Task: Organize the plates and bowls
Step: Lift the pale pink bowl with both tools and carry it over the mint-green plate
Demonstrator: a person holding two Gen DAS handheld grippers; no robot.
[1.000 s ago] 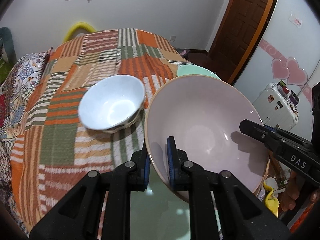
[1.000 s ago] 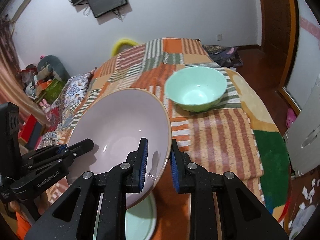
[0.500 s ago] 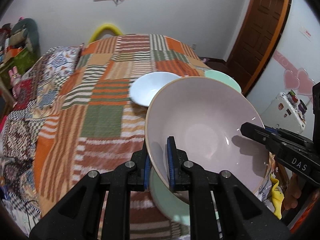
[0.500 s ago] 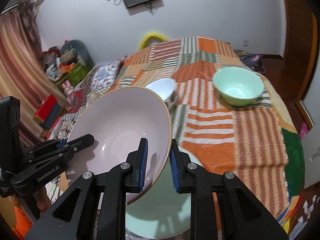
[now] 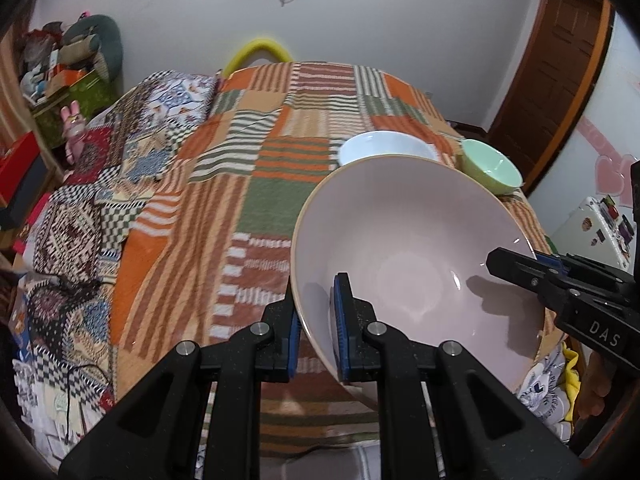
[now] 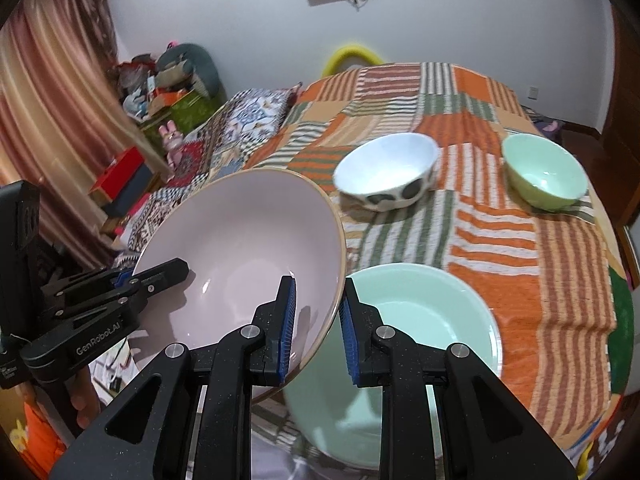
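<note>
Hand-held grippers, left [image 5: 316, 334] and right [image 6: 316, 330], angled downward, clamp opposite rims of pink bowl [image 5: 416, 256].

Both cameras sit just behind their own jaws and look forward and steeply downward across the desk under its striped orange, green and cream patchwork cloth [image 5: 256, 184]. The left wrist view looks from the near edge toward the far white wall, with the large pale pink ceramic bowl [image 5: 416, 248] very close at lower right. The right wrist view faces the same way from further right, with that bowl at lower left. Both share the bowl, the cloth, a white bowl [image 6: 386, 170] and a small mint-green bowl [image 6: 544, 172] near the far right edge.
</note>
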